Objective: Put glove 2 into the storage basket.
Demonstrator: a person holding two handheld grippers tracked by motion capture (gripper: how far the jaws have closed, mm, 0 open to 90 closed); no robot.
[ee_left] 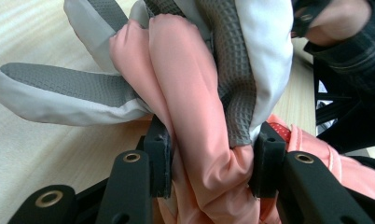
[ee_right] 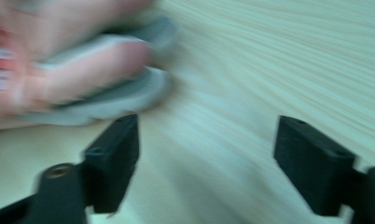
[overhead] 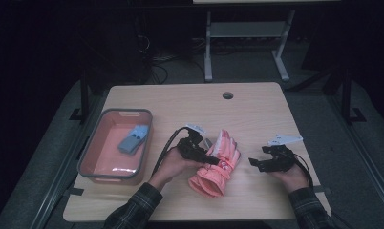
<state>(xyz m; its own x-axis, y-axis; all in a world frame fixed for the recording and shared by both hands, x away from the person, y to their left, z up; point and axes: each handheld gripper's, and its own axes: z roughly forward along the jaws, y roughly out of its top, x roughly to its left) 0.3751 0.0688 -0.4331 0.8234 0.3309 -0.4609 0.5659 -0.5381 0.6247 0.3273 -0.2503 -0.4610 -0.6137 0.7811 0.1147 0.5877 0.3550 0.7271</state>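
Plaid sleeves [overhead: 135,208] enter at the near edge of the desk [overhead: 257,107], one forearm on each side. Just beyond them, the left gripper [overhead: 207,156] has its jaws clamped on the pink ski glove [overhead: 215,168], which lies near the front middle of the desk with its cuff toward the person and its fingers pointing away. In the left gripper view both pads press into a bunched fold of the glove's pink fabric [ee_left: 202,135], with the grey textured palm and white finger panels spreading above them over the wood.

Off to the right, well apart from the glove, the right gripper [overhead: 253,162] is held over bare desk, its jaws wide open with nothing between them. In the blurred right gripper view the two black pads frame plain wood, and the glove's grey and pink fingers [ee_right: 83,74] show at the upper left.

Farther left sits a pink tray with a grey rim [overhead: 97,143], holding a blue-grey item [overhead: 133,139] I cannot identify. Near the desk's far edge is a round cable hole [overhead: 228,95].
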